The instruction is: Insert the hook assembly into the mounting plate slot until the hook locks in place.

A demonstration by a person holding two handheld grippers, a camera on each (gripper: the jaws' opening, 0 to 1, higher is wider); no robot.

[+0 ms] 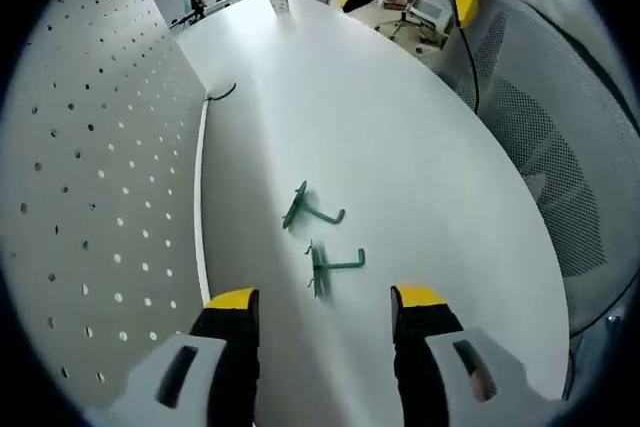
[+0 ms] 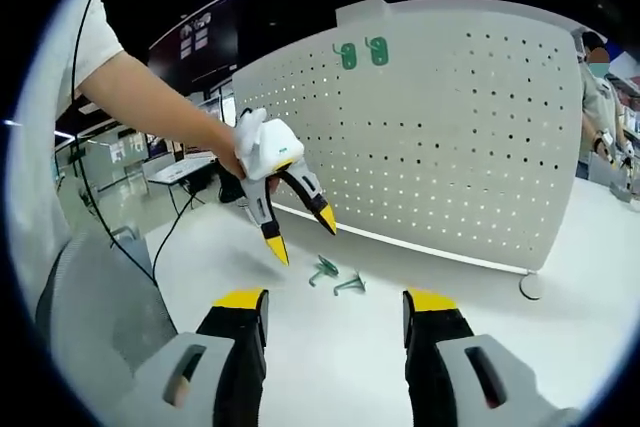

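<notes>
Two green hook assemblies lie side by side on the white table, one (image 1: 312, 209) farther out and one (image 1: 335, 267) just ahead of my left gripper (image 1: 325, 299), which is open and holds nothing. The white perforated mounting plate (image 1: 90, 197) stands along the left. In the right gripper view the same two hooks (image 2: 323, 270) (image 2: 350, 284) lie beyond my open, bare right gripper (image 2: 335, 299). There the left gripper (image 2: 300, 234), held by a hand, hovers open just above and left of them. Two more green hooks (image 2: 362, 52) hang near the plate's (image 2: 450, 147) top edge.
A grey mesh chair (image 1: 560, 127) stands at the table's right edge. A paper cup (image 1: 280, 2) sits at the far end and a dark cable (image 1: 220, 94) lies by the plate. The plate's round foot (image 2: 530, 285) rests on the table. A person (image 2: 600, 97) stands beyond.
</notes>
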